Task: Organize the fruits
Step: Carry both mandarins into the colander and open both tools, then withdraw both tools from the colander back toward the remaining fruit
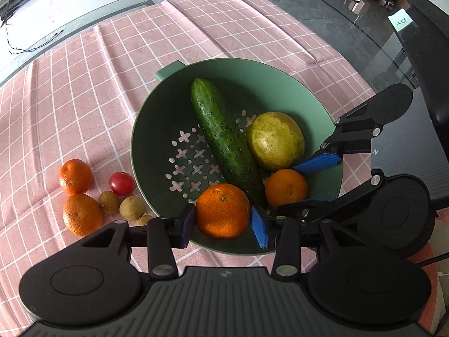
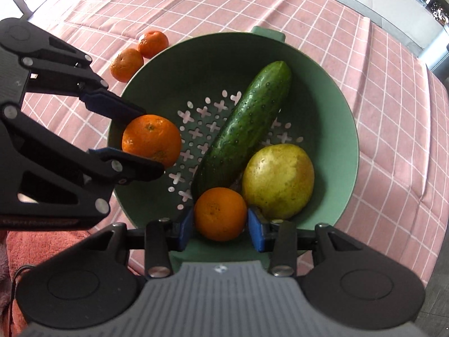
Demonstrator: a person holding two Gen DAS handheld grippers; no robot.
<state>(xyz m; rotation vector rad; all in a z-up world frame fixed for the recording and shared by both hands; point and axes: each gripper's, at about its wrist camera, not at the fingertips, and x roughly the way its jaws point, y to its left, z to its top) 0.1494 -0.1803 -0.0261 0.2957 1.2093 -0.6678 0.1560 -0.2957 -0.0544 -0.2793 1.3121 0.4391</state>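
A green colander (image 1: 153, 140) (image 2: 196, 61) stands on a pink checked cloth. In it lie a cucumber (image 1: 221, 134) (image 2: 247, 123) and a yellow-green round fruit (image 1: 275, 140) (image 2: 277, 181). My left gripper (image 1: 223, 223) (image 2: 147, 140) is shut on a mandarin (image 1: 223, 207) (image 2: 151, 137), held inside the bowl's near rim. My right gripper (image 2: 220, 229) (image 1: 290, 186) is shut on a second mandarin (image 2: 220, 210) (image 1: 286, 189) beside the yellow-green fruit and the cucumber's end. I cannot tell whether either mandarin touches the bowl.
Left of the colander the cloth carries two more mandarins (image 1: 75, 176) (image 1: 82, 214), a small red tomato (image 1: 121, 183) and a few small brown fruits (image 1: 132, 207). A black chair (image 1: 429, 56) stands past the table's right edge.
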